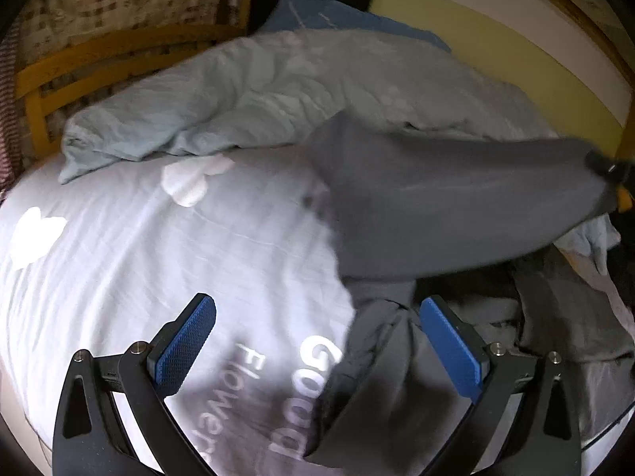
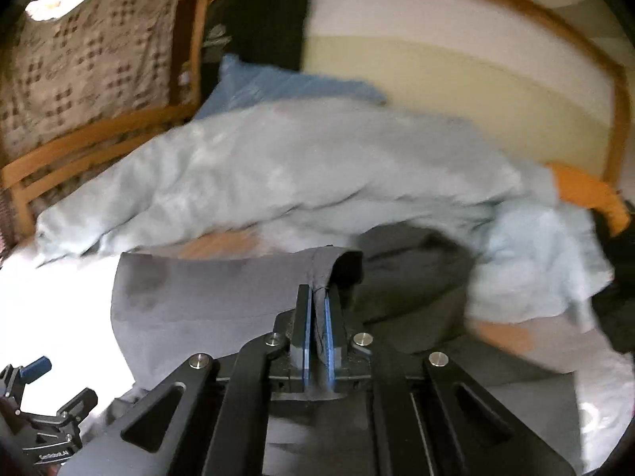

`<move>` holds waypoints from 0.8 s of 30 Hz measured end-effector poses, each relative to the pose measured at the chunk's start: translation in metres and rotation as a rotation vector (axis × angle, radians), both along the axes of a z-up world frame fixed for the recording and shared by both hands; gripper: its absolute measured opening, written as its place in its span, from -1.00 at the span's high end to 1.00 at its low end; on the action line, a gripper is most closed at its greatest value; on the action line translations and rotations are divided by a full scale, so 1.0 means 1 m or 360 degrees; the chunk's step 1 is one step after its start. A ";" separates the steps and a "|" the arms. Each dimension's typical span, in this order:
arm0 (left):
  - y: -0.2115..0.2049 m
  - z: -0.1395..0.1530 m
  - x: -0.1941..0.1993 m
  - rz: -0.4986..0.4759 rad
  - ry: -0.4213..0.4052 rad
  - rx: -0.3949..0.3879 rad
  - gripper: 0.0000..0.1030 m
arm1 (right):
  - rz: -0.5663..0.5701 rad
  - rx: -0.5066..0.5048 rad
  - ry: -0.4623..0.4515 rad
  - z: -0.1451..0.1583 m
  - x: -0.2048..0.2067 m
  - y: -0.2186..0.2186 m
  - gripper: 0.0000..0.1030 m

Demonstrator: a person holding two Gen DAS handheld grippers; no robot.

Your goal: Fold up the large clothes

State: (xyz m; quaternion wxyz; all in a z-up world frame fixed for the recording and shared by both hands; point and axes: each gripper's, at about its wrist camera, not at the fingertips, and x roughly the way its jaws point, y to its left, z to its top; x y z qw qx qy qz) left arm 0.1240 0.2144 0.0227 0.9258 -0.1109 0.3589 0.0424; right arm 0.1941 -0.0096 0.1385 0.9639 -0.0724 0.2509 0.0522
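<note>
A large grey garment [image 1: 436, 206] lies partly bunched on the white bed cover [image 1: 139, 258]. One part is lifted and stretched toward the right edge of the left wrist view, where my right gripper [image 1: 609, 168] shows as a dark shape. In the right wrist view my right gripper [image 2: 316, 293] is shut on a hemmed edge of the grey garment [image 2: 198, 301], which hangs down to the left. My left gripper [image 1: 317, 305] is open just above the bed; crumpled grey cloth lies between its blue pads [image 1: 186, 349] without being pinched. It also shows at lower left as the left gripper [image 2: 55, 384].
A rumpled light blue duvet [image 2: 278, 166] lies across the far side of the bed, with a blue pillow [image 1: 317, 16] behind it. A wooden bed frame [image 1: 99, 55] runs along the left and back. An orange cloth [image 2: 587, 194] and dark items sit at the right.
</note>
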 end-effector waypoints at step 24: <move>-0.010 0.011 0.019 -0.0235 -0.0113 -0.0104 -0.99 | -0.0438 -0.0058 0.0563 -0.117 -0.068 -0.228 -0.06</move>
